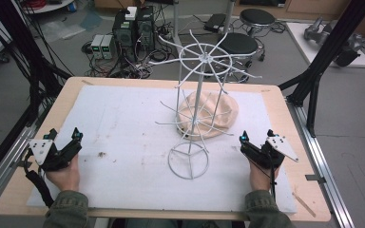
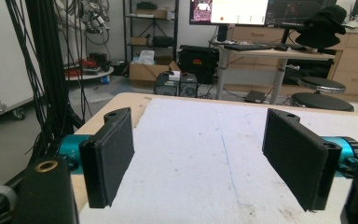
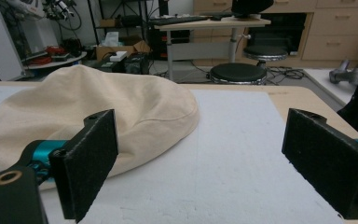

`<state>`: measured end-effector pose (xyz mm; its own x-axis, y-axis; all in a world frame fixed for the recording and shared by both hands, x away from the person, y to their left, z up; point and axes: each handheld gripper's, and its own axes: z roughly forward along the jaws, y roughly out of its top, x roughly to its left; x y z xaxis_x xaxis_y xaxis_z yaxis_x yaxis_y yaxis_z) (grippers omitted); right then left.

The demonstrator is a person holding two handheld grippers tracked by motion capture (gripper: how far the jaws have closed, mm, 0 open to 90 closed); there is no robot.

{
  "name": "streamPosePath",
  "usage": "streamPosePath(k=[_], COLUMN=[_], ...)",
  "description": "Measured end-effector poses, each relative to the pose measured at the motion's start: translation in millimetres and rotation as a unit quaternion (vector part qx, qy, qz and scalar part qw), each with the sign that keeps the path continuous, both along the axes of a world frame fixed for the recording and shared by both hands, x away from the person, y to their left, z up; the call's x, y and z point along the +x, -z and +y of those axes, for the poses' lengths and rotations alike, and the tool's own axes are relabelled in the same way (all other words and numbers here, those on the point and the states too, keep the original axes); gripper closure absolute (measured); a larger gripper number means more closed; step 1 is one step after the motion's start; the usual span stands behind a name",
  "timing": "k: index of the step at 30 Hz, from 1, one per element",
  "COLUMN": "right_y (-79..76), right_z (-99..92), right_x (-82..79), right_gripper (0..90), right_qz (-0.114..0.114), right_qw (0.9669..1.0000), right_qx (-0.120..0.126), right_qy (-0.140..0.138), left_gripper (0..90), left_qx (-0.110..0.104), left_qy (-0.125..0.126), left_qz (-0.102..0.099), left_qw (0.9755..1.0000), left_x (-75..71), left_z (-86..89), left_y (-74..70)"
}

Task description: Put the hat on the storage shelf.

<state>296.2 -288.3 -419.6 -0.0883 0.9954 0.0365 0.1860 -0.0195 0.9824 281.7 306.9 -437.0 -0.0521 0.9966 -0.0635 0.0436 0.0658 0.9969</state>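
Start position: your left tool (image 1: 65, 144) and right tool (image 1: 255, 146) both wide, empty, near tabletop (image 1: 66, 102) front corners. Cream hat (image 1: 218, 111) lies behind wire rack (image 1: 197, 114), toward far right. Likely next: right tool reaches hat brim.

The person wears olive-green sleeves (image 1: 69, 209) with ribbed cuffs. Each hand grips a black tool: the left gripper (image 1: 65, 137) and right gripper (image 1: 255, 140) both carry a grey three-cornered plate (image 1: 41, 149) dotted with small holes, teal cylinders behind flat black foam-faced jaws, a brass-ringed hole, and a trailing black cable (image 1: 38, 183).
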Motion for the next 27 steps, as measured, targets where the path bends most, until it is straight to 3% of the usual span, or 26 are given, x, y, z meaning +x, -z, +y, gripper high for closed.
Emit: streamPosePath(k=[27], right_y=[1.0], right_z=[0.2], right_x=[0.9], right_gripper=[9.9], right_qz=[0.010], right_qw=[0.9999], right_qx=[0.011], right_qy=[-0.007], left_gripper=[25.4], left_qx=[-0.008], left_qy=[0.003], left_qz=[0.001], left_qw=[1.0000], left_x=[1.5], left_z=[1.6], left_y=[1.3])
